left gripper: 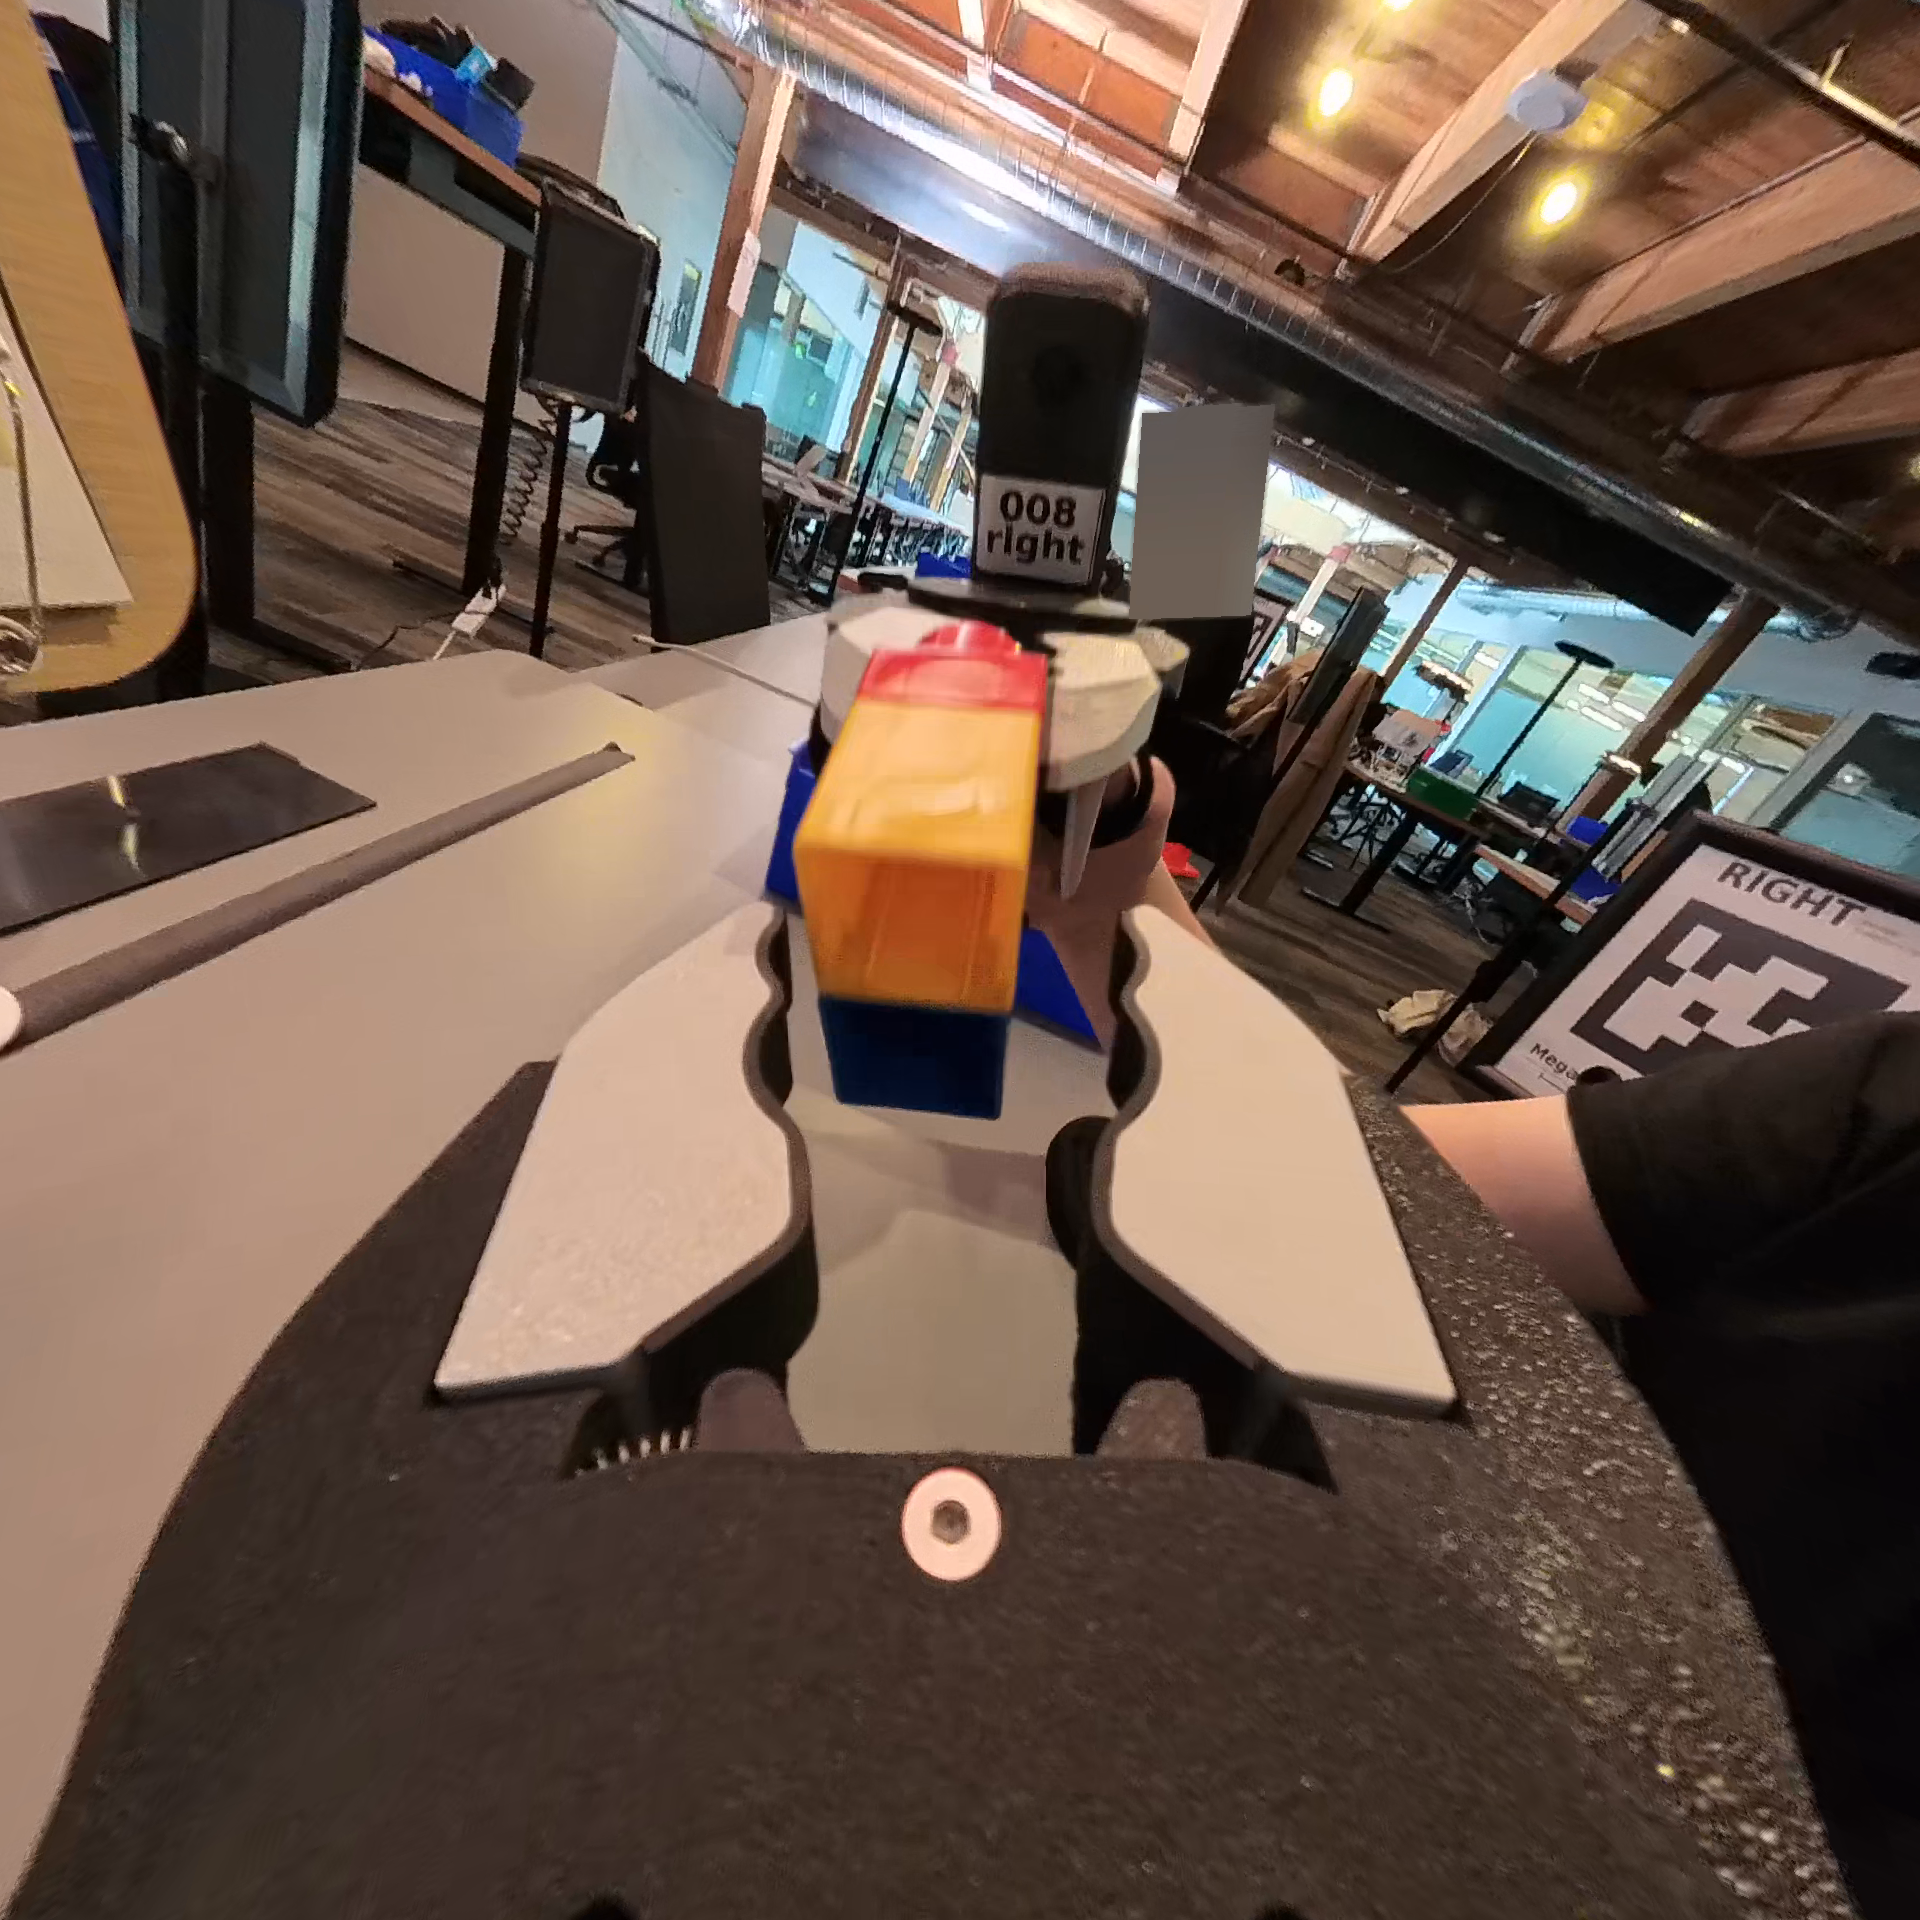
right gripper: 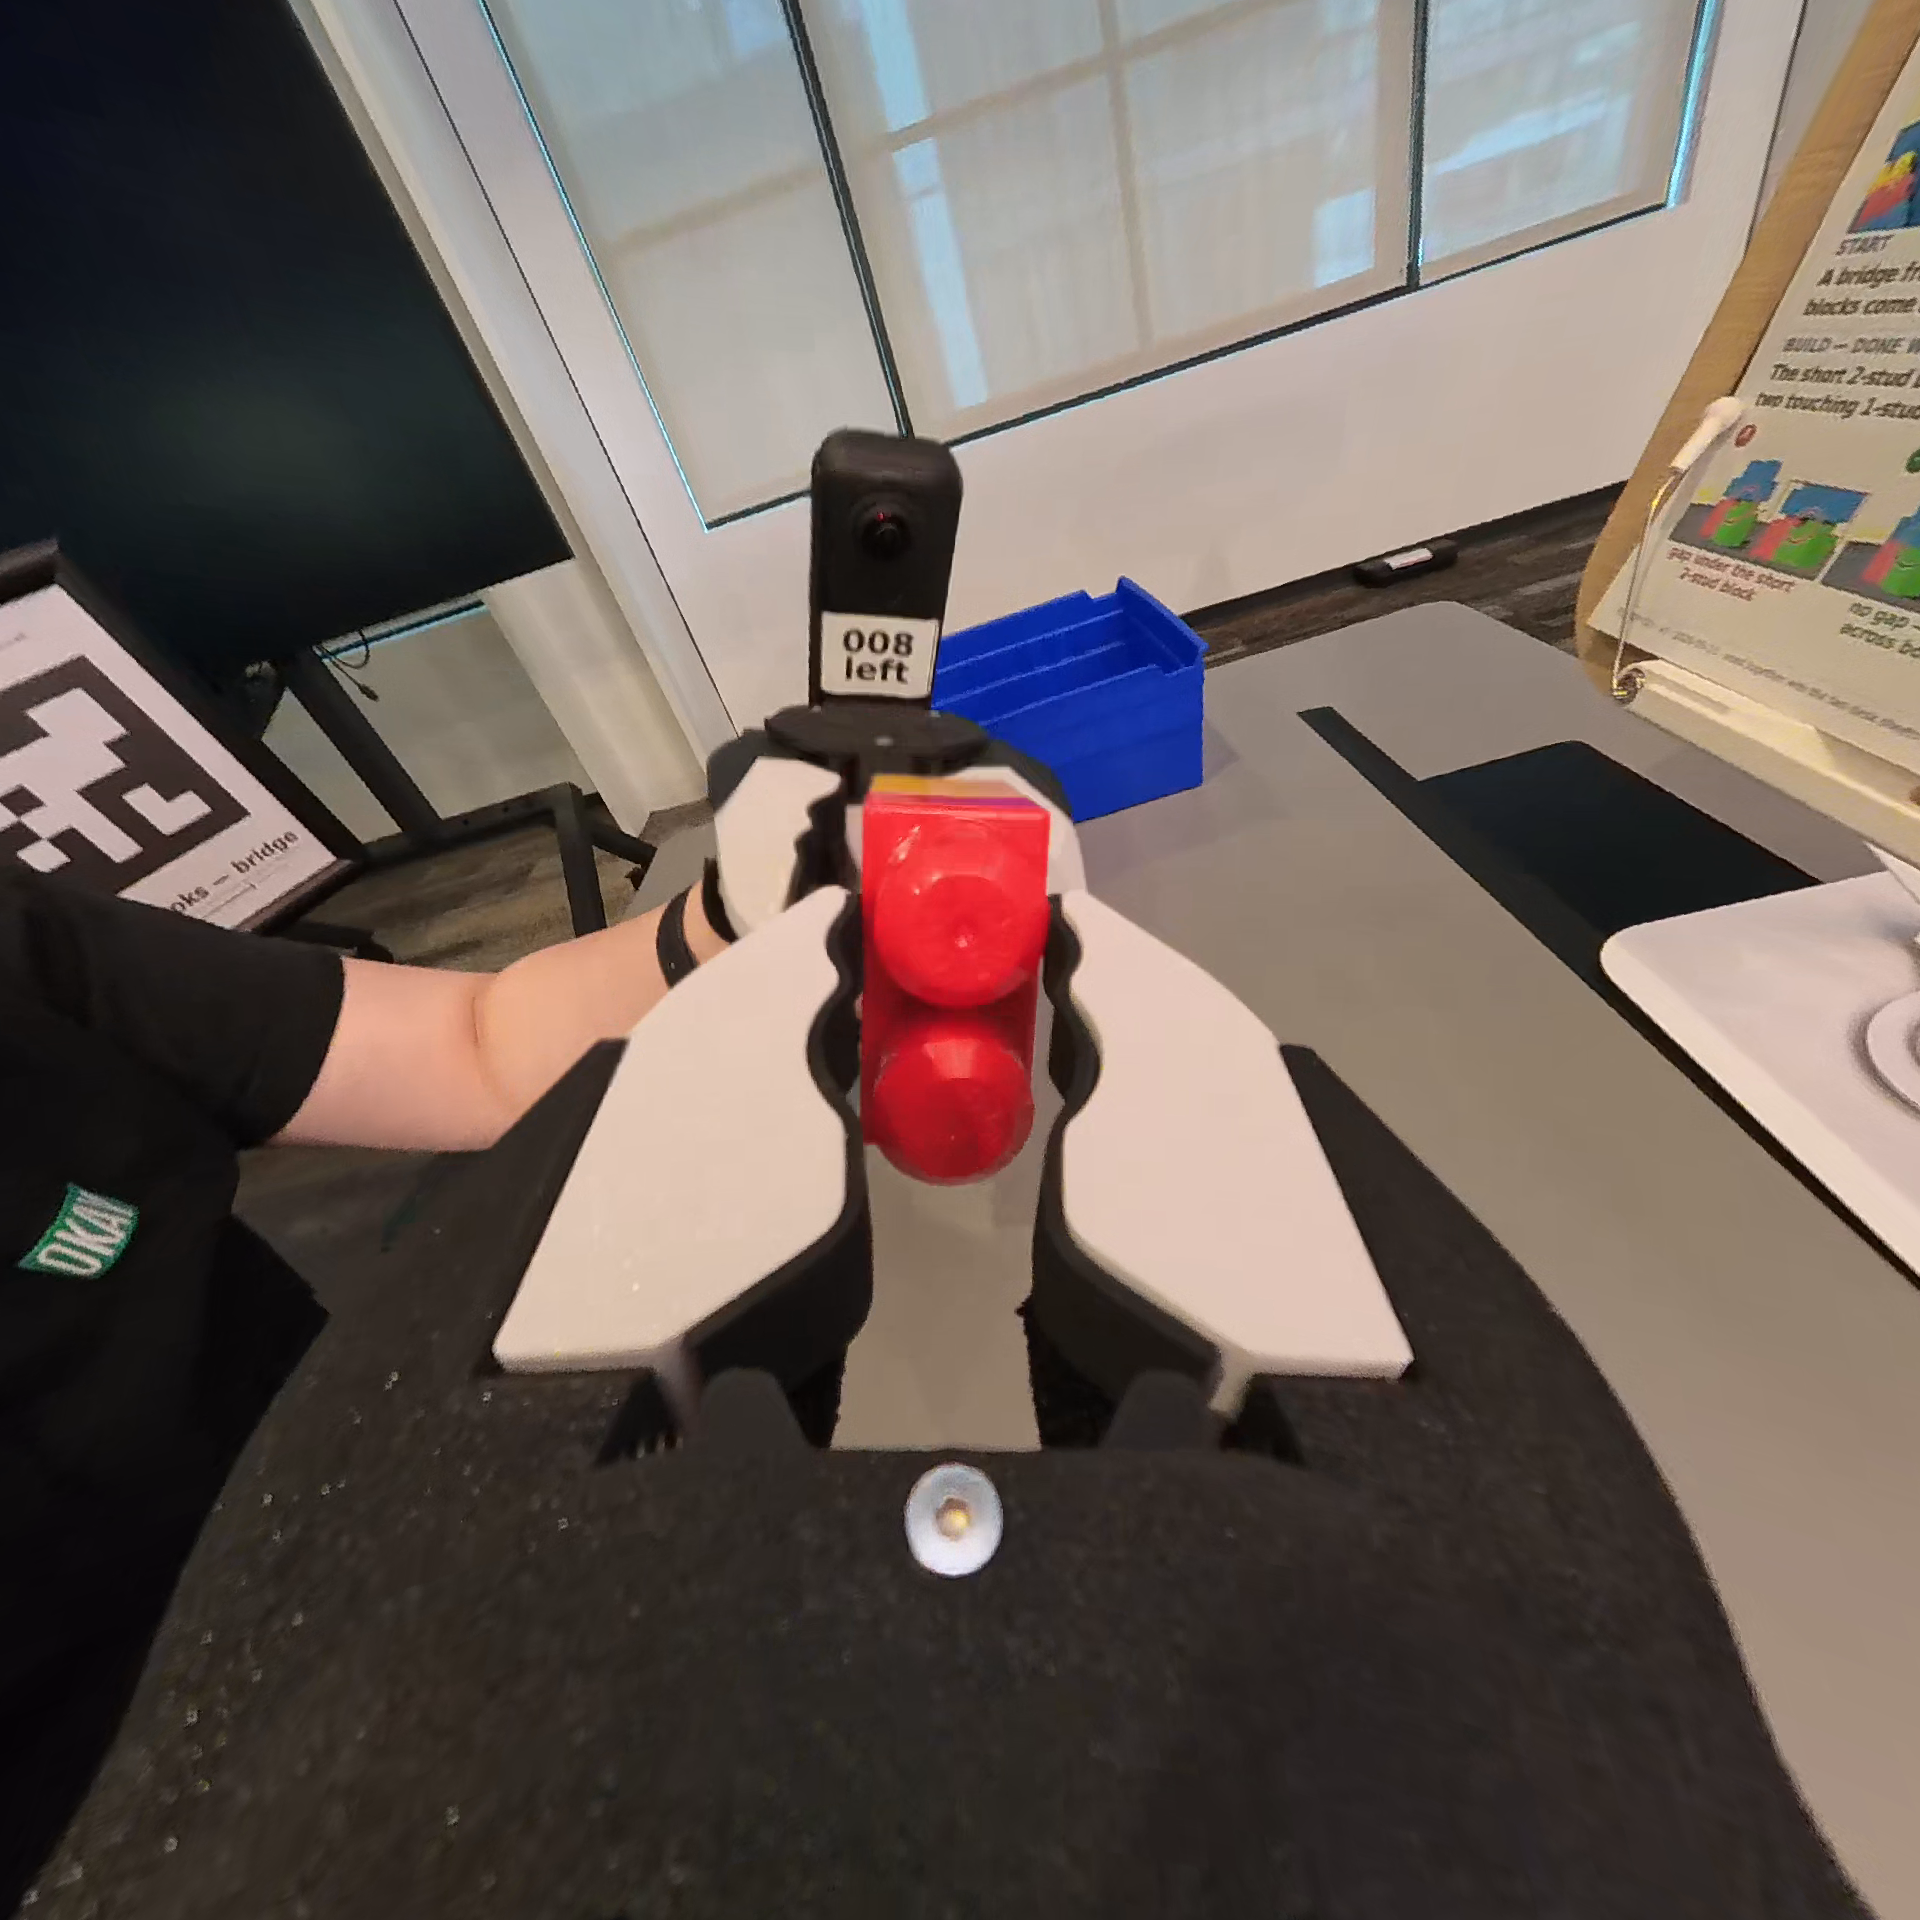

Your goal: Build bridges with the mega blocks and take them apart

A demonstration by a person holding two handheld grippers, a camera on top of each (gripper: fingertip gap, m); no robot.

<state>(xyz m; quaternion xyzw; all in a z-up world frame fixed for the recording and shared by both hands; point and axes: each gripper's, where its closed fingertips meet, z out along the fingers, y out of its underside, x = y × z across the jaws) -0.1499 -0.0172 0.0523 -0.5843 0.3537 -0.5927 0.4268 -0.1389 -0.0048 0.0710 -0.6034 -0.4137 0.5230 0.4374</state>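
A small bridge of mega blocks is held on its side above the grey table (left gripper: pixel 312 1039). The red two-stud block (right gripper: pixel 951 997) has its studs facing the right wrist camera. A yellow block (left gripper: pixel 914 862) and a blue block (left gripper: pixel 914 1055) are stuck on its far side. My right gripper (right gripper: pixel 951 935) is shut on the red block; it also shows in the left wrist view (left gripper: pixel 997 707). My left gripper (left gripper: pixel 951 997) is open, its fingers flanking the yellow and blue blocks with a gap on each side. It shows beyond the blocks in the right wrist view (right gripper: pixel 894 821).
A blue bin (right gripper: pixel 1081 707) stands on the table behind the grippers. A black mat (right gripper: pixel 1610 831) and a white stand (right gripper: pixel 1766 997) lie to the right, below an instruction board (right gripper: pixel 1787 416). A framed marker sign (left gripper: pixel 1745 987) stands beside the table. A person's forearm (right gripper: pixel 499 1039) reaches across. My left and right fingertips are right by each other.
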